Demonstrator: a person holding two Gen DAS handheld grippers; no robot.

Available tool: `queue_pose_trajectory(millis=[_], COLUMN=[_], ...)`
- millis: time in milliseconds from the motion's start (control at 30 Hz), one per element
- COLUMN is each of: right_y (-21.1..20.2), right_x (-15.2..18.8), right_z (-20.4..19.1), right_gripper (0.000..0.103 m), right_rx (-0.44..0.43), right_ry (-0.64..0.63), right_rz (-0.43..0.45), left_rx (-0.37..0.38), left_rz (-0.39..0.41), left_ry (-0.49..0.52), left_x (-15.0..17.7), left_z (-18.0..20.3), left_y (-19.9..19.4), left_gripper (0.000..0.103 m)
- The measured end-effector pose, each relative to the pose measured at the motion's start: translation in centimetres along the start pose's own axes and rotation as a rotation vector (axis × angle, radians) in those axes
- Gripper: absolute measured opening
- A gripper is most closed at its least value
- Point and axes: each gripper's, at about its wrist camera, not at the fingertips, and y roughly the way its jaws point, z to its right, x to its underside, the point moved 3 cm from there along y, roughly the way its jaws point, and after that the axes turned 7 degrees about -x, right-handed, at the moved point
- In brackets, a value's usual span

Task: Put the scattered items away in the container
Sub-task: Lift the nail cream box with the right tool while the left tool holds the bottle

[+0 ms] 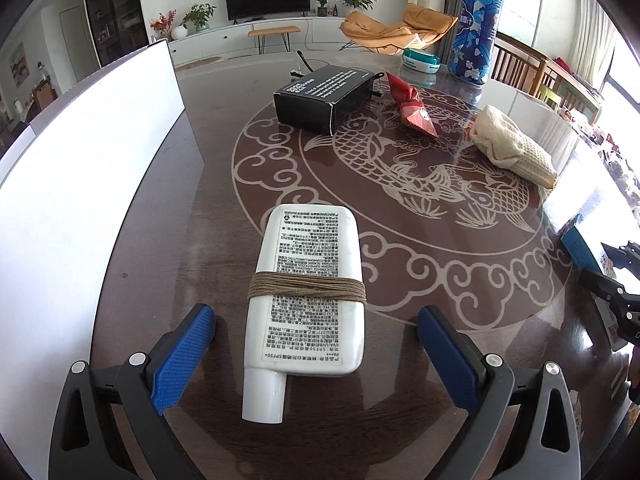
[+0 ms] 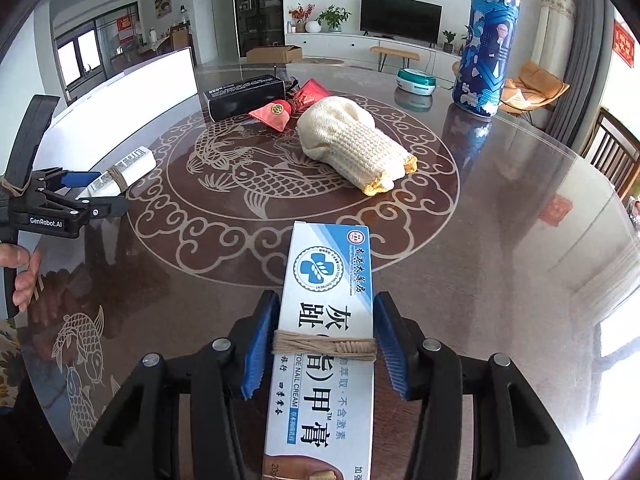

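Note:
A white sunscreen tube (image 1: 308,280) wrapped with brown string lies on the dark table between the fingers of my left gripper (image 1: 316,320), which is open around it without touching. It also shows in the right wrist view (image 2: 124,172), beside the left gripper (image 2: 86,190). My right gripper (image 2: 326,334) is shut on a blue-and-white nail cream box (image 2: 332,308) tied with string. A white container (image 1: 80,152) stands at the table's left side. A black box (image 1: 324,96), a red pouch (image 1: 412,106) and a cream knitted cloth (image 1: 516,148) lie on the table.
A tall blue patterned canister (image 2: 484,52) and a teal-and-white case (image 2: 416,80) stand at the far side of the table. Chairs (image 2: 616,152) stand at the right edge. The right gripper shows at the right edge of the left wrist view (image 1: 616,280).

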Motion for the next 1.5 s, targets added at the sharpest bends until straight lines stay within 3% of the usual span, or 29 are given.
queue_pose_trajectory(millis=[100,367,433,500,533,767,833,867,933,967,1067,1233,1500], right_y=[-0.1,-0.2,-0.3,-0.4,-0.3,-0.4,-0.3,-0.2,-0.1,-0.2,-0.7,-3.5,-5.4], right_x=[0.0,0.0,0.0,0.0,-0.1,0.1,0.0,-0.1,-0.4,-0.6,-0.8,-1.4,-1.5], right_z=[0.4,0.7,1.0,1.0,0.8,0.5,0.6,0.5,0.1,-0.1,-0.7,-0.7,-1.9], right_gripper=[0.053,0.059,0.061,0.061,0.061,0.069,0.072,0.072,0.050,0.044,0.044,0.044,0.044], right_rx=[-0.018,-0.062,-0.099,-0.108,-0.104,-0.102,-0.107,-0.102,-0.073,-0.080,-0.068,-0.130,-0.188], right_ry=[0.021,0.040,0.062,0.044,0.024,-0.028,-0.028,-0.036,-0.076,-0.084,-0.105,-0.034,-0.003], right_rz=[0.003,0.010,0.019,-0.002,-0.028,-0.220,-0.253,-0.268,-0.294,-0.307,-0.324,-0.239,-0.207], left_rx=[0.018,0.029,0.030,0.026,0.022,0.034,0.050,0.057,0.065,0.074,0.098,0.118,0.133], left_rz=[0.042,0.040,0.032,-0.001,-0.012,-0.017,-0.013,-0.004,0.000,-0.018,-0.018,0.024,0.078], left_ry=[0.031,0.045,0.058,0.051,0.045,0.069,0.087,0.096,0.106,0.102,0.081,0.073,0.062], left_x=[-0.2,3.5,4.4,4.9,5.1,4.8,4.6,4.4,3.9,3.8,4.4,5.6,5.1], left_z=[0.9,3.2,3.8,3.7,3.5,3.5,3.8,3.9,3.8,3.7,3.3,3.6,3.8], left_y=[-0.6,-3.7,-4.4,-4.3,-4.1,-3.8,-3.7,-3.8,-4.3,-4.3,-5.2,-8.2,-11.1], left_gripper=[0.053,0.054,0.057,0.092,0.098,0.102,0.098,0.083,0.053,0.053,0.053,0.053,0.053])
